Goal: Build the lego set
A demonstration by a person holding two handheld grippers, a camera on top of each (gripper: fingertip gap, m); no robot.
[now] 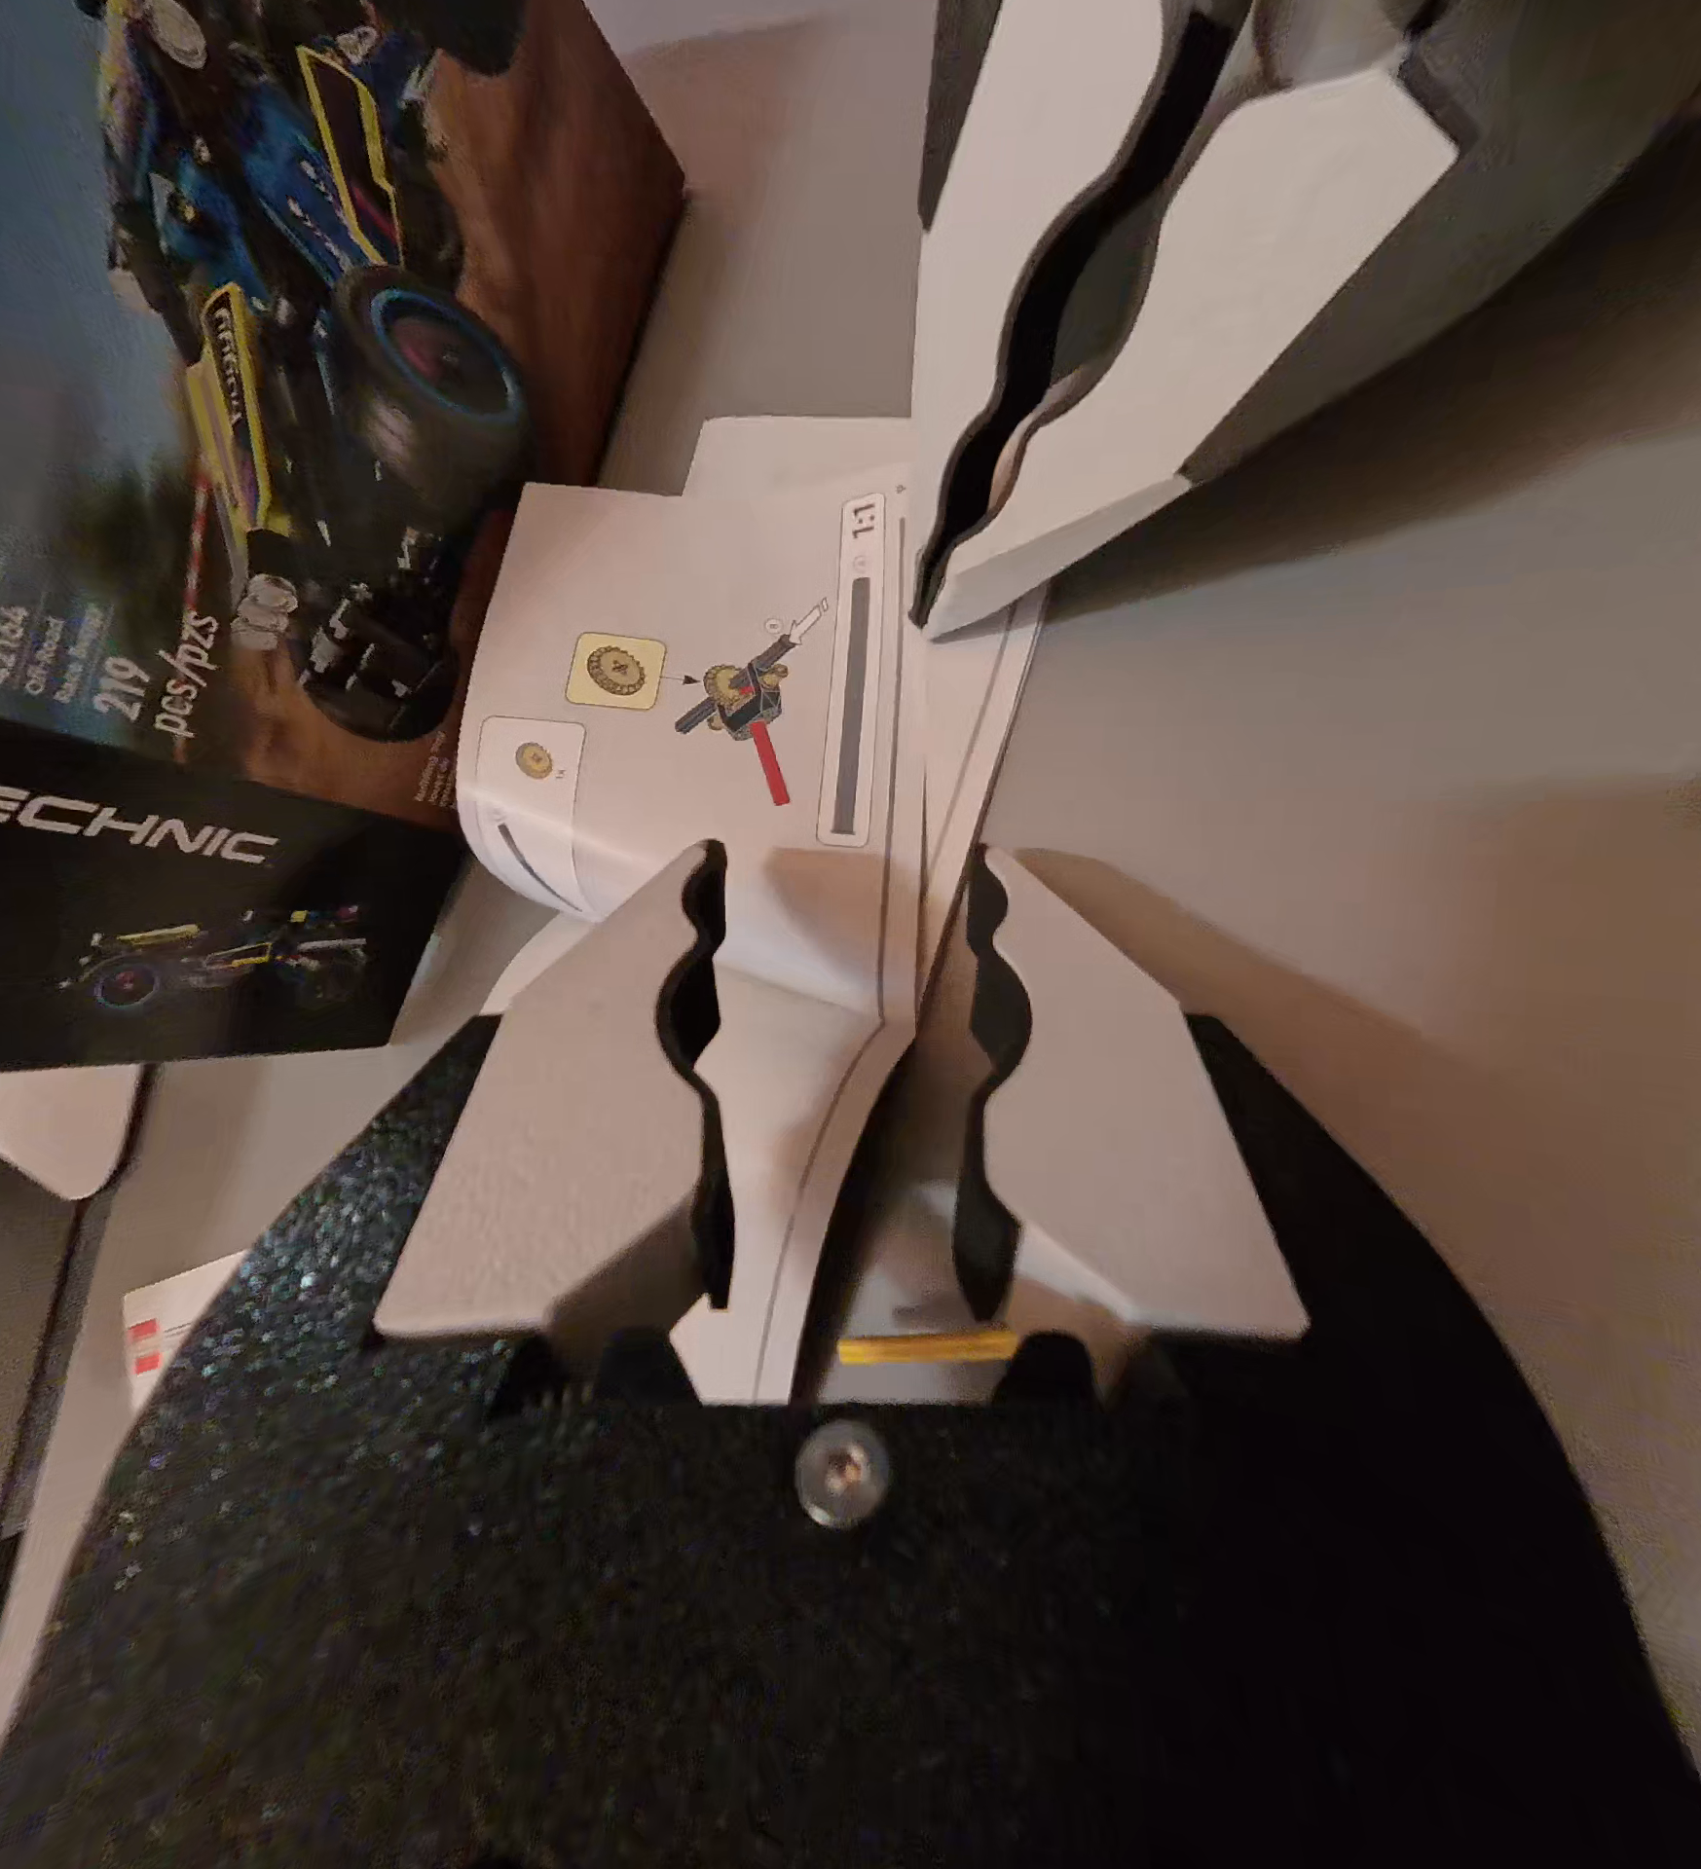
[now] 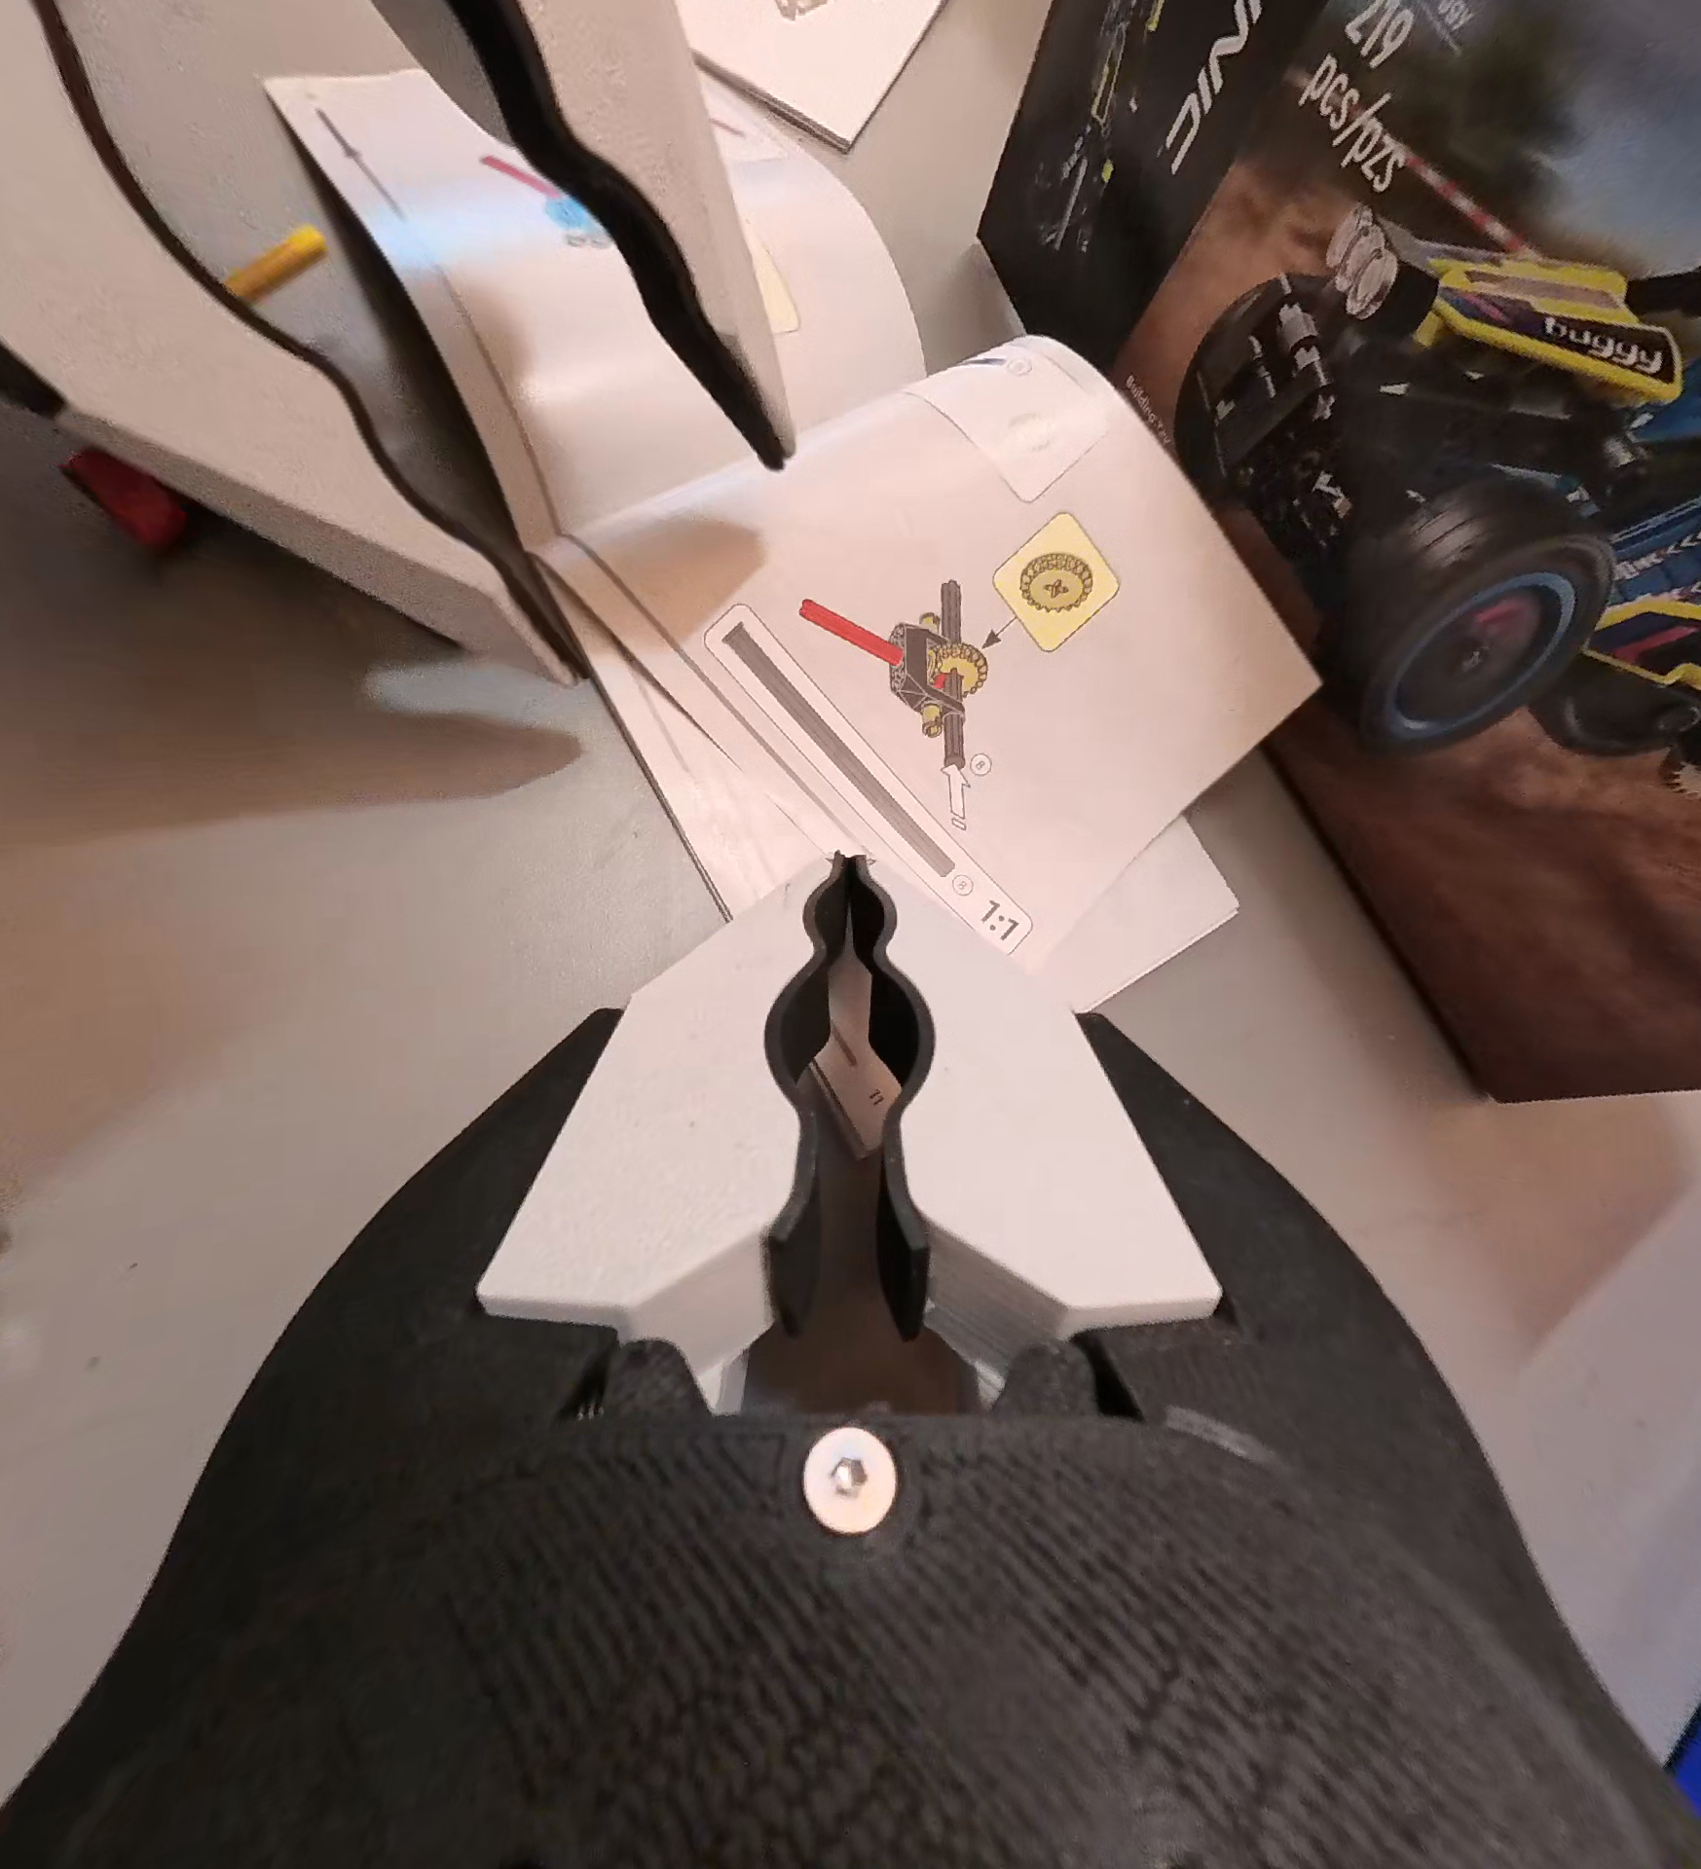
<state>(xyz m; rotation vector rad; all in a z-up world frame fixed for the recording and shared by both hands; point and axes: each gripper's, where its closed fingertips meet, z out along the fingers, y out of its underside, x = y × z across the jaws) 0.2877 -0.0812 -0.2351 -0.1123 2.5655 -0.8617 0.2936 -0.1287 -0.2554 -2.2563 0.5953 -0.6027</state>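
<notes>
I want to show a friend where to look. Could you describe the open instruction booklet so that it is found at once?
Find the big set box with the buggy picture, standing on the grey table. The instruction booklet lies open against its foot, between both grippers. Unlike the flat white sheet farther back, its pages curl upward and show a red-and-yellow assembly drawing.

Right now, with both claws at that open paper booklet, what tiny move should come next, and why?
Probably lower the open left gripper to press the curling white instruction booklet flat; the shut right gripper pinches its page edge, and the page bows upward.
</notes>
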